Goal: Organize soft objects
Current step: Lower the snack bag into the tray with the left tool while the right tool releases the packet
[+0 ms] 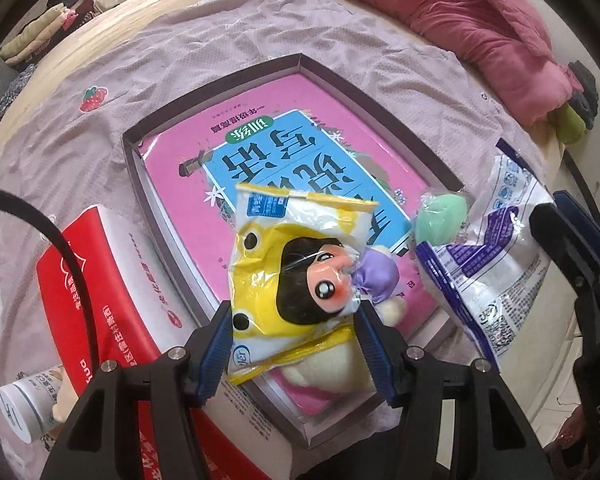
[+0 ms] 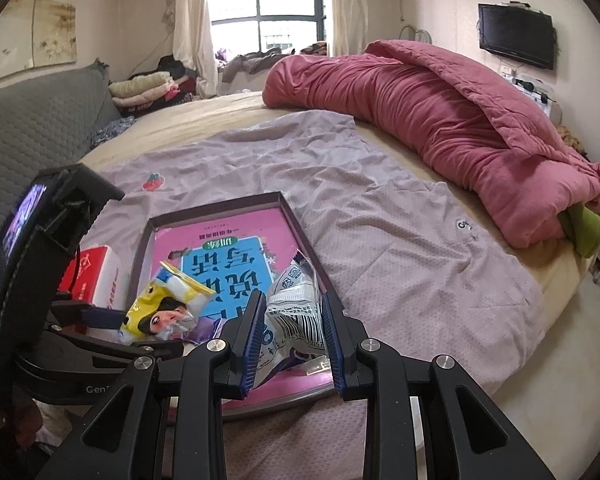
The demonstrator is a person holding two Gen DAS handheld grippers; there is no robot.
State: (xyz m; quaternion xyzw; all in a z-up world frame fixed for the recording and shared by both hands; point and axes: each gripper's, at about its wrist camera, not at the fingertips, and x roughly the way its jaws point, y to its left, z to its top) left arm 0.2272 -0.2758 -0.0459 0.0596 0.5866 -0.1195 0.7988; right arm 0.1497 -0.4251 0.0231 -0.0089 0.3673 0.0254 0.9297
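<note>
My left gripper [image 1: 294,312] is shut on a yellow snack bag [image 1: 296,248] with a cartoon face, held just above the near end of a shallow dark-rimmed box [image 1: 300,58]. A pink book [image 1: 260,100] lies flat in the box. A green plush ball [image 1: 440,216], a purple plush [image 1: 378,276] and a cream plush [image 1: 328,376] rest on the book, partly hidden by the bag. My right gripper [image 2: 292,298] is shut on a white and purple packet [image 2: 296,312] with a barcode, over the box's near right side. The yellow bag [image 2: 160,312] hangs to its left.
The box sits on a lilac sheet [image 2: 380,240] spread over a bed. A red carton [image 1: 100,280] and a white bottle [image 1: 28,404] lie left of the box. A rolled pink duvet [image 2: 440,120] runs along the far right. A grey padded headboard [image 2: 32,128] stands at left.
</note>
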